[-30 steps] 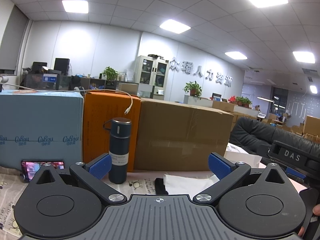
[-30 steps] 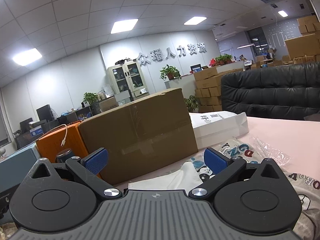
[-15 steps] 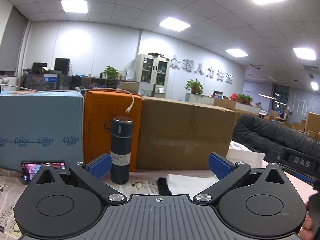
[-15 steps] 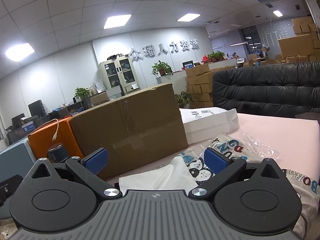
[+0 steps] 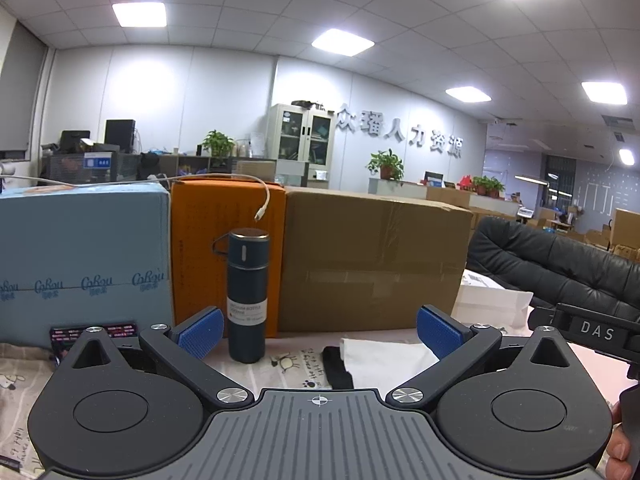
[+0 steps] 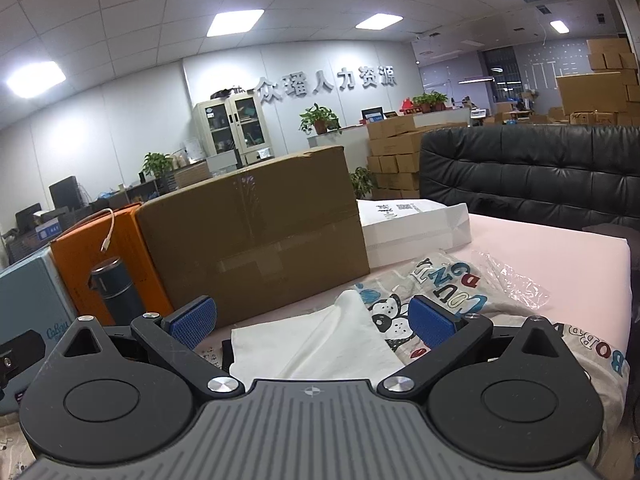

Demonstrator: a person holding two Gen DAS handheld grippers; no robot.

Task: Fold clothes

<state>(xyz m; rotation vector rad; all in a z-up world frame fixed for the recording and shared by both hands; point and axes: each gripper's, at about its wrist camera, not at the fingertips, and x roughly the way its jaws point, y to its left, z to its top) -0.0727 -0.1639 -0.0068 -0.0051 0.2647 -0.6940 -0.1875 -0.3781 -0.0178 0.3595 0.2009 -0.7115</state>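
Note:
A white garment (image 6: pixel 316 348) lies flat on the table, with a black piece (image 5: pixel 338 368) at its left edge; the same white garment (image 5: pixel 384 360) shows in the left wrist view. My left gripper (image 5: pixel 320 330) hovers above the table in front of it, open, nothing between its blue pads (image 5: pixel 200 332). My right gripper (image 6: pixel 312 322) also stands open over the white garment, empty. A printed cloth with cartoon dogs and letters (image 6: pixel 436 296) lies to the right of the white garment. The garment's near part is hidden behind both gripper bodies.
A dark blue flask (image 5: pixel 246 296) stands before an orange box (image 5: pixel 224 256), between a blue box (image 5: pixel 80 264) and a large brown carton (image 5: pixel 372 264). A white paper bag (image 6: pixel 412 228), crumpled clear plastic (image 6: pixel 512 276) and a black sofa (image 6: pixel 528 172) are at the right. A phone (image 5: pixel 92 330) lies left.
Both grippers stay open. The right wrist view has dipped and turned slightly, bringing more of the white garment and printed cloth into sight. The left wrist view has shifted only a little.

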